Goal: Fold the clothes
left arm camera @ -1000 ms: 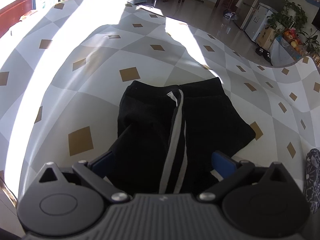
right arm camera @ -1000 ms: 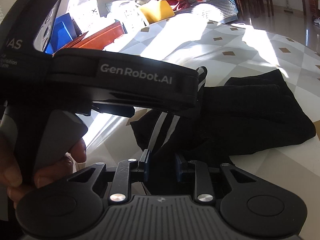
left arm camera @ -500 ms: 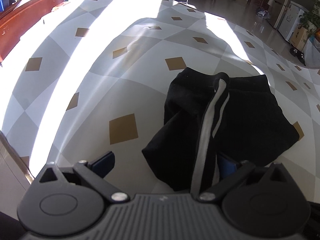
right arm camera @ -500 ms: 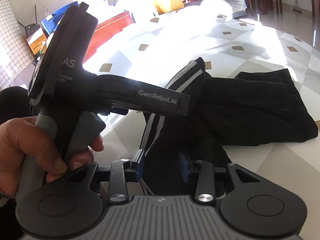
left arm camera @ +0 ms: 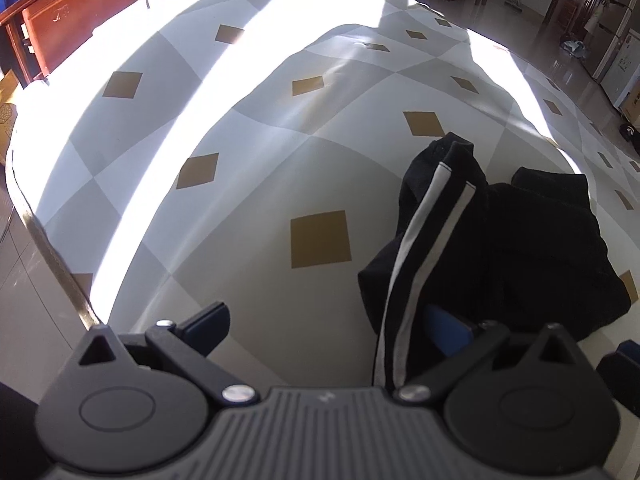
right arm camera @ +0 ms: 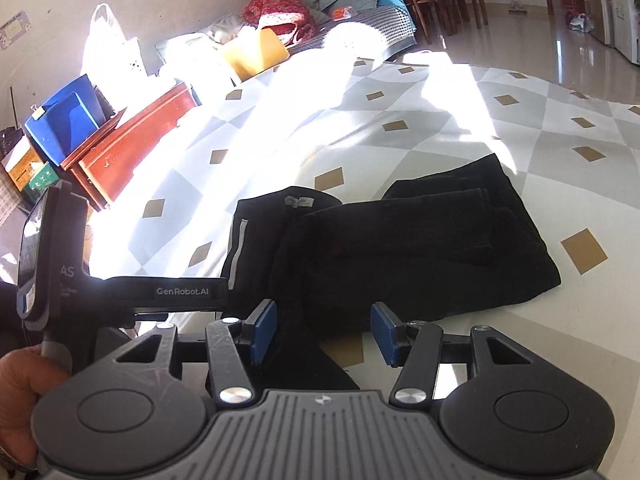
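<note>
Black trousers with white side stripes lie folded in a heap on the checked tablecloth. In the left wrist view my left gripper stands wide open beside the heap's left edge. The striped edge hangs over its right finger, and nothing is pinched. In the right wrist view the trousers spread out ahead. My right gripper is opening, with a fold of black cloth lying loose between its blue pads. The left gripper's body, held by a hand, reaches in from the left.
The table's edge runs down the left. Beyond it stands a red-brown wooden cabinet with blue boxes. A yellow cushion and heaped fabrics lie at the back, with chairs and shiny floor farther right.
My left gripper slid left off the trousers, which it straddled before. The right jaws went from nearly shut on the cloth to well apart, and the lifted striped fold sank onto the heap.
</note>
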`<act>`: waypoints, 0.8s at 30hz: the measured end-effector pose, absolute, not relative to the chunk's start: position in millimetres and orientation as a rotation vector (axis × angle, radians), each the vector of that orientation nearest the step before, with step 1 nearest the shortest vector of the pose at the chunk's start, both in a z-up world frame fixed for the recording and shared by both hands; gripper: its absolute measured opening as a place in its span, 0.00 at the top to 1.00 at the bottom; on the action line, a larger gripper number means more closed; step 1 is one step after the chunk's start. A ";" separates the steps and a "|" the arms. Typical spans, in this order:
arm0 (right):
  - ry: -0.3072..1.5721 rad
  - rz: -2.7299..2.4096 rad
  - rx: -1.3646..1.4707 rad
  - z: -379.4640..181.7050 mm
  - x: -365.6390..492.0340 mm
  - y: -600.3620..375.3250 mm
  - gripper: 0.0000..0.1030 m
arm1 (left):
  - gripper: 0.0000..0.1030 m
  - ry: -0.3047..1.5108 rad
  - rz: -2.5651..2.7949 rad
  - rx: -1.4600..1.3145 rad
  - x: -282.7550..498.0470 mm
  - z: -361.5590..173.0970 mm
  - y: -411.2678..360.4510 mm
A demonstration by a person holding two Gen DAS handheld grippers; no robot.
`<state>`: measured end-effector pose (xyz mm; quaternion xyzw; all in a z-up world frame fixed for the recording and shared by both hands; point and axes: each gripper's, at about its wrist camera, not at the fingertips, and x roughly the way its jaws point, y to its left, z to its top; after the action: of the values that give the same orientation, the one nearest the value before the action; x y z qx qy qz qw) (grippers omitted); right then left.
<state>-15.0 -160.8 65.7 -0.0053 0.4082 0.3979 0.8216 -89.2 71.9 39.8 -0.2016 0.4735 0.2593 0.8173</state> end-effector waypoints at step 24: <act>0.881 0.533 0.058 46.1 55.0 -142.4 0.43 | 0.00 1.013 0.498 -0.528 -82.4 16.1 85.3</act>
<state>55.0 -142.4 46.1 0.0277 0.4213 0.2549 0.8699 -82.4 85.3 16.1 -0.2472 0.4743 0.2334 0.8120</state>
